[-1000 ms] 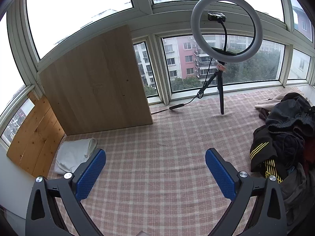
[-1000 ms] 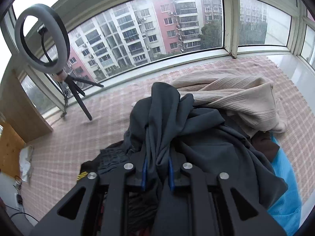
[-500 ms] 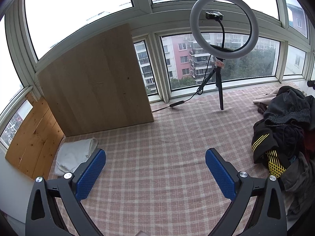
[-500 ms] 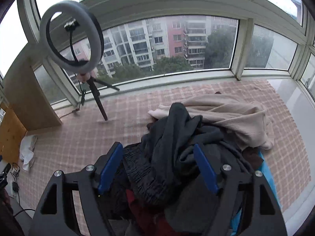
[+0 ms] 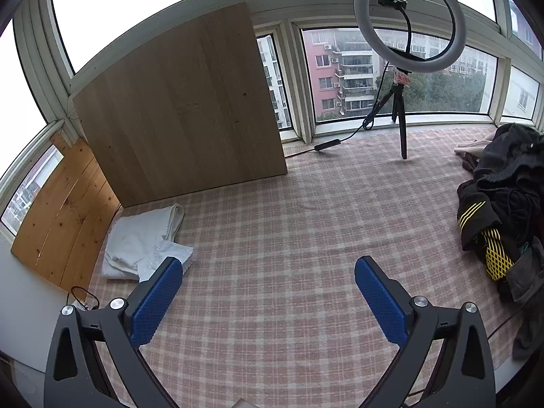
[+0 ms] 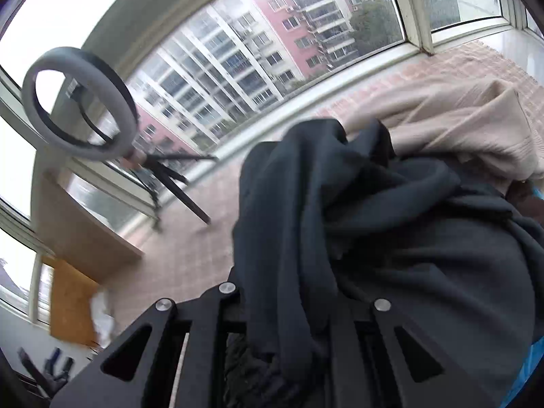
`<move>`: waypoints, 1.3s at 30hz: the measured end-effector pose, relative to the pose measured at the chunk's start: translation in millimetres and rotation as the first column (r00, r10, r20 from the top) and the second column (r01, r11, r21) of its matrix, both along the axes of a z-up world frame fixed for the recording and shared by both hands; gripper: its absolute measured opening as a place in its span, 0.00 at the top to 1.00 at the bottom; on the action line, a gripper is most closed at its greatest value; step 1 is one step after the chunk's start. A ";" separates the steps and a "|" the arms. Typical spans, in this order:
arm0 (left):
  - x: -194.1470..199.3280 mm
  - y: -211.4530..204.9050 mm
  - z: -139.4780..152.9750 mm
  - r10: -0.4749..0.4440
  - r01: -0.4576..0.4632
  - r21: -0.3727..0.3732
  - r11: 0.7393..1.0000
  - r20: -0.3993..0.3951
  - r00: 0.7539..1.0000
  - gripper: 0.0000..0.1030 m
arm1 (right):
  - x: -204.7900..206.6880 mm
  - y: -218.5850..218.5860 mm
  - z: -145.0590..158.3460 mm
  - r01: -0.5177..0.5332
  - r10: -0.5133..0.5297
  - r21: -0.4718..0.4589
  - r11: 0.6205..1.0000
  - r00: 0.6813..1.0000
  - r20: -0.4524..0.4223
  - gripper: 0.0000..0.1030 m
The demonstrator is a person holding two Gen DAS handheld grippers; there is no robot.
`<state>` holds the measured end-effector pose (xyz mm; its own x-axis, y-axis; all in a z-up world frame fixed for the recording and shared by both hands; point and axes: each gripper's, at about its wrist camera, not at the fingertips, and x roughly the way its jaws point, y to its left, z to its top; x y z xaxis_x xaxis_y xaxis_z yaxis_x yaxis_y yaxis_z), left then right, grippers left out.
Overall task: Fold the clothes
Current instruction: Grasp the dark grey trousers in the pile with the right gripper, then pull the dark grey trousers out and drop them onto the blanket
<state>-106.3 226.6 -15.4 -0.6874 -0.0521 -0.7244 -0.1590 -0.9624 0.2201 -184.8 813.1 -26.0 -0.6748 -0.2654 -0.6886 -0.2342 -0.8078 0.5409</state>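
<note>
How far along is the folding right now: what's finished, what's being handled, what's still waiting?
Looks done: one white garment lies folded by the wooden boards. In hand: the right gripper, whose jaws have just closed, is shut on a dark grey garment from the pile; the left gripper is open over bare checked cloth. Left: the pile of dark clothes and a beige knit.

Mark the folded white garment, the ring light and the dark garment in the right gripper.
folded white garment (image 5: pixel 142 238), left wrist view, its top.
ring light (image 5: pixel 363 20), left wrist view, left rim.
dark garment (image 6: pixel 306 210), right wrist view, raised fold.
</note>
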 end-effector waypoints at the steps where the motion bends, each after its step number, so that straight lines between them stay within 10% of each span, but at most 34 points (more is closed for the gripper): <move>1: -0.5 -2.0 0.6 0.001 -0.001 0.000 1.000 -0.002 1.000 0.01 | 5.7 3.9 21.2 0.005 -0.006 -0.023 1.000 0.998 -0.058 0.89; 8: -2.7 -13.3 11.9 -0.011 0.012 0.046 0.999 -0.031 0.999 0.01 | 51.2 -28.0 213.0 -0.056 0.059 0.019 0.998 0.895 -0.441 0.89; 14: 2.0 -40.9 24.0 0.007 0.000 0.089 0.996 -0.077 0.997 0.01 | 69.8 -166.0 299.7 -0.278 0.344 0.205 0.938 0.803 -0.487 0.89; 20: 12.9 -113.1 26.5 0.115 -0.102 0.132 0.986 -0.095 0.989 0.01 | 47.6 -339.7 235.1 -0.563 0.562 0.117 0.818 0.739 -0.372 0.85; 26: 21.1 -185.1 0.4 0.199 -0.196 0.135 0.971 -0.012 0.980 0.01 | 21.7 -472.2 95.4 -0.765 0.757 0.091 0.638 0.644 0.105 0.71; 34: 20.9 -163.2 -74.2 0.035 -0.054 0.098 0.994 0.188 0.982 0.01 | 28.3 -326.3 3.1 -0.473 0.428 0.227 0.851 0.876 0.223 0.39; 39: 24.8 -135.9 -114.4 -0.040 0.029 0.048 0.998 0.263 0.964 0.01 | 44.0 -267.1 -77.3 -0.323 0.239 0.201 0.925 0.904 0.353 0.39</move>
